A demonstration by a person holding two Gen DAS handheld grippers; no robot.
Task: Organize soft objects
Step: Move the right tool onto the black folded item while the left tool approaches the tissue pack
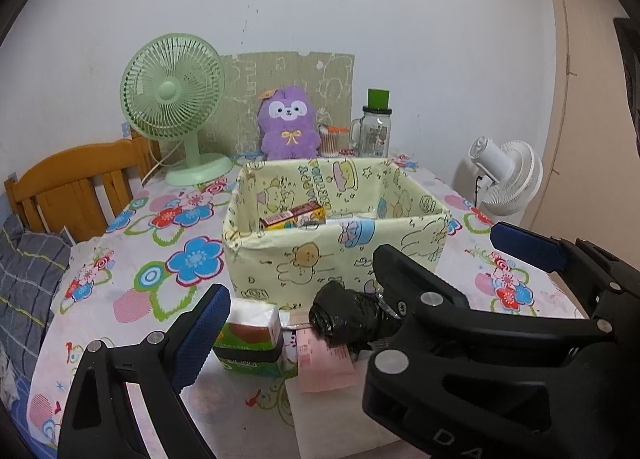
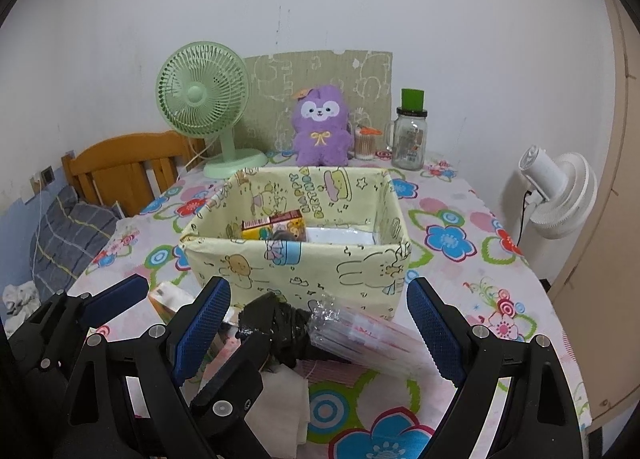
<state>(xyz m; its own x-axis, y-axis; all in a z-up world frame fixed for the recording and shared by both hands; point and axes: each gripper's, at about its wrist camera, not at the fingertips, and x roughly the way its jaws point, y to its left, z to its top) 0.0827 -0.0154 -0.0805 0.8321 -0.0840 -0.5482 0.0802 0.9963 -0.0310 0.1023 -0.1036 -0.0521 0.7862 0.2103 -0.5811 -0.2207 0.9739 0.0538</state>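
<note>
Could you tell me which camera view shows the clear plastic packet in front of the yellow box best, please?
The right wrist view: the clear plastic packet lies unobstructed between the open fingers of the right hand-held gripper. In the left wrist view that gripper hides it almost entirely.

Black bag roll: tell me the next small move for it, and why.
Probably ease the right gripper forward and close on the black bag roll. Both grippers are open, the roll lies on the table between the right gripper's fingers, just before the yellow fabric box, whose top is open to receive it.
</note>
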